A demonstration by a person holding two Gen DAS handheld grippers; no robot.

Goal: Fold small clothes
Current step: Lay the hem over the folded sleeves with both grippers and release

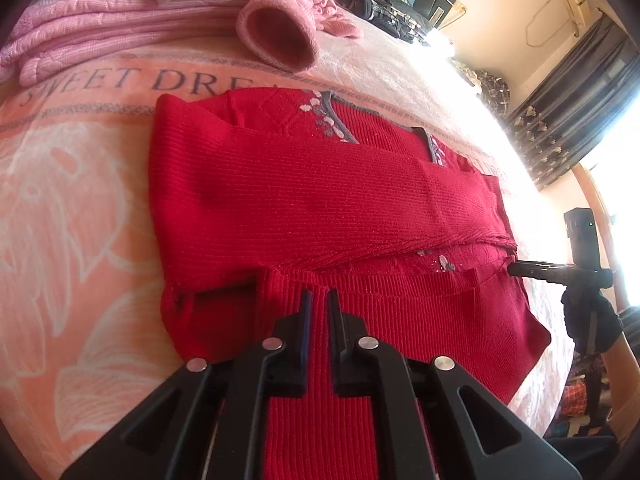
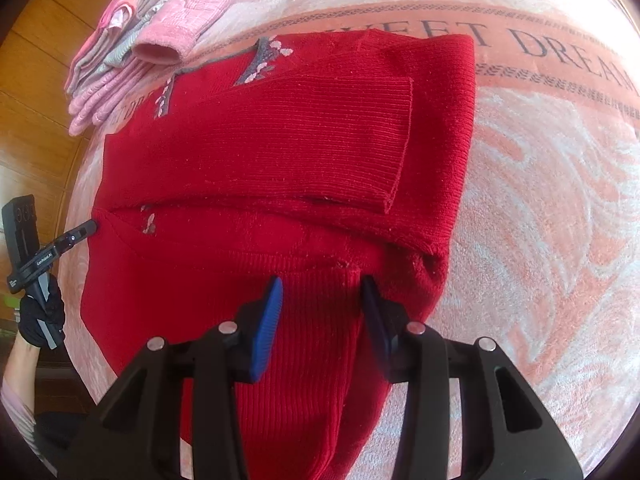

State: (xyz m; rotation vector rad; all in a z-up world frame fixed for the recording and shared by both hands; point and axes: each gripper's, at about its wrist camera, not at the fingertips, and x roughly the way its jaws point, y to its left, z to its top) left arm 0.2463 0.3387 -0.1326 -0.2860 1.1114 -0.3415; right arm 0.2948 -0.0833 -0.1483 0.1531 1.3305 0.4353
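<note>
Two tongs (image 1: 318, 300) (image 2: 322, 292), one red sweater (image 1: 320, 200)

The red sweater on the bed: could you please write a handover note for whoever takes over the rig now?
Left gripper: shut on the sweater hem.
Right gripper: hem between its fingers, grip unclear.
Sweater lies flat on the blanket; pink clothes piled behind.
Done: sleeves folded across the front.
Left: probably fold the hem up to the collar.
</note>
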